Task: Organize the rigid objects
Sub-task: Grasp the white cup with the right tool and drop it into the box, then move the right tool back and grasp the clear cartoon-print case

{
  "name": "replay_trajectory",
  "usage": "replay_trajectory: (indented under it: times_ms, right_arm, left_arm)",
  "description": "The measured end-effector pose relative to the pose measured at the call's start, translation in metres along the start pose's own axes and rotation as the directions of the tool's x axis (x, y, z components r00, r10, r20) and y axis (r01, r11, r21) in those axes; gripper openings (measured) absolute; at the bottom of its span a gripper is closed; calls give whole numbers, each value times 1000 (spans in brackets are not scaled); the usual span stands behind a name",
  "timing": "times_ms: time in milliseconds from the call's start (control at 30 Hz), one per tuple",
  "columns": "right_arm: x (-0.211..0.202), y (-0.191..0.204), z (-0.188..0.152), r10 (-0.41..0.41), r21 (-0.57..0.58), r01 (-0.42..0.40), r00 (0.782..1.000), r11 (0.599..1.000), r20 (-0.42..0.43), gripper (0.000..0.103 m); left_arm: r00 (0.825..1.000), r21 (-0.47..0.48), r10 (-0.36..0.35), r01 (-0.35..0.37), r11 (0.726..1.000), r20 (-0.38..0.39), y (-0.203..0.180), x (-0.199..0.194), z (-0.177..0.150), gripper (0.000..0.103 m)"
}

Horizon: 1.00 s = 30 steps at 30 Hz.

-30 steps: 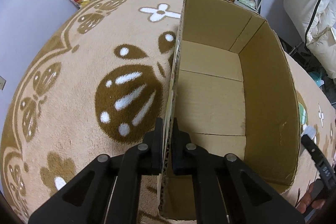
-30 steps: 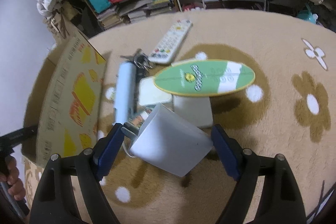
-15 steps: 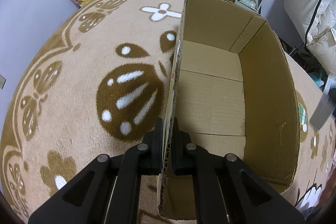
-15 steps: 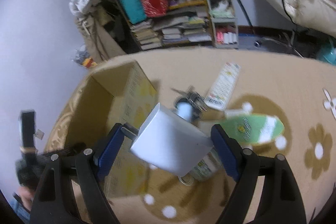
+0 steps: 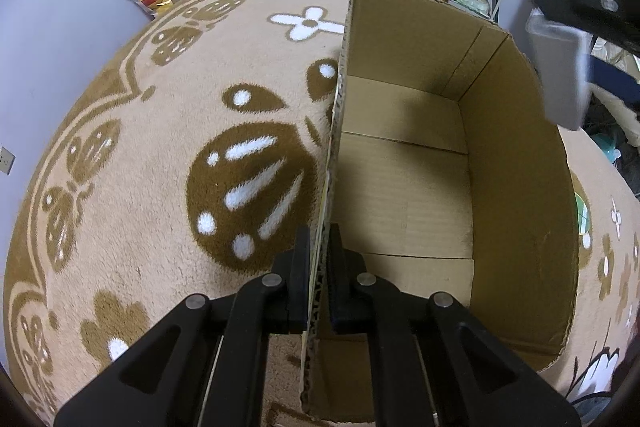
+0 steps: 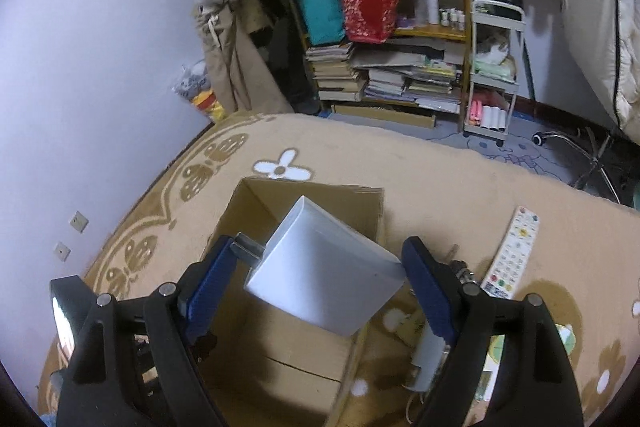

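**Charger held over the open box**

The cardboard box [image 5: 404, 187] sits open on the patterned beige carpet [image 5: 160, 155], and everything here is placed by it. The left gripper [image 5: 319, 267] is pinched tight on the box's left wall, one black finger outside against the carpet side and one inside, the corrugated edge squeezed between them. The box floor shows bare cardboard with a shadow across its far end.

The right gripper [image 6: 316, 275] is spread wide with a white plug-in charger [image 6: 324, 267] held between its blue pads [image 6: 208, 279]; the metal prongs press against the left pad and the charger's far corner meets the right one. The charger hangs tilted above the box opening, clear of the walls. From the left wrist view it appears blurred above the box's right wall [image 5: 560, 75].

To the right of the box, on the carpet, lie a white remote control [image 6: 510, 251], a bunch of keys [image 6: 460, 265] and a pale cylinder [image 6: 428, 359]. Beyond the box stands a crowded bookshelf [image 6: 384, 39].
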State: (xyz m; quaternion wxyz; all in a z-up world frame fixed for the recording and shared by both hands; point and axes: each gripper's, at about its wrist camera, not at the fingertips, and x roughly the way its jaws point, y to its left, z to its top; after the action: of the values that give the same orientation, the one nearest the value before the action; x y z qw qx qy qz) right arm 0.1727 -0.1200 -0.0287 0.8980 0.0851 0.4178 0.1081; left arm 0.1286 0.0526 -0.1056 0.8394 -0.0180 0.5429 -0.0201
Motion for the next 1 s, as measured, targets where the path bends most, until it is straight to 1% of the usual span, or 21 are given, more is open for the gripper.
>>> replay_trajectory:
  times_ms: [67, 100, 167, 367, 500, 567, 600, 633, 733, 833, 900, 933, 1000]
  right_arm:
    - [5, 0, -1, 6, 7, -6, 1000, 1000, -10, 89]
    - [16, 0, -3, 16, 15, -16, 999, 1000, -29, 89]
    - [20, 0, -5, 19, 12, -18, 999, 1000, -35, 89]
    - [34, 5, -7, 15, 29, -13, 998, 999, -58, 89]
    - [41, 8, -9, -5, 11, 6, 997, 1000, -78, 89]
    - [36, 12, -8, -3, -5, 3, 999, 1000, -46, 89]
    - [36, 12, -8, -3, -5, 3, 999, 1000, -46, 89]
    - [33, 12, -7, -1, -5, 1, 999, 1000, -35, 89]
    - [30, 13, -3, 0, -5, 0, 999, 1000, -33, 89]
    - [17, 13, 0, -9, -33, 8, 1000, 999, -19, 89]
    - [9, 12, 1, -18, -51, 18, 1000, 999, -9, 92]
    - [-1, 9, 2, -33, -67, 34, 999, 997, 10, 94]
    - [-13, 2, 2, -53, -76, 55, 998, 996, 33, 102]
  left_arm:
    - [1000, -1, 1, -1, 1000, 2, 0, 0, -1, 8]
    - [1000, -1, 3, -3, 1000, 2, 0, 0, 0, 8]
    - [1000, 0, 5, -5, 1000, 4, 0, 1, 0, 8]
    - [1000, 3, 11, -11, 1000, 9, 0, 2, 0, 8]
    - [1000, -5, 10, -10, 1000, 11, 1, 2, 0, 8]
    - [1000, -12, 6, -6, 1000, 11, 2, 1, -1, 8]
    - [1000, -13, 3, -3, 1000, 11, 3, 2, 0, 7]
    - [1000, -10, 14, -14, 1000, 11, 3, 2, 0, 10]
    - [1000, -2, 16, -15, 1000, 13, 2, 2, -1, 9]
    - [1000, -6, 12, -11, 1000, 11, 3, 3, 0, 9]
    - [1000, -10, 8, -8, 1000, 10, 3, 3, 0, 9]
    - [1000, -9, 7, -7, 1000, 9, 3, 3, 0, 9]
    - [1000, -8, 9, -9, 1000, 10, 4, 3, 0, 9]
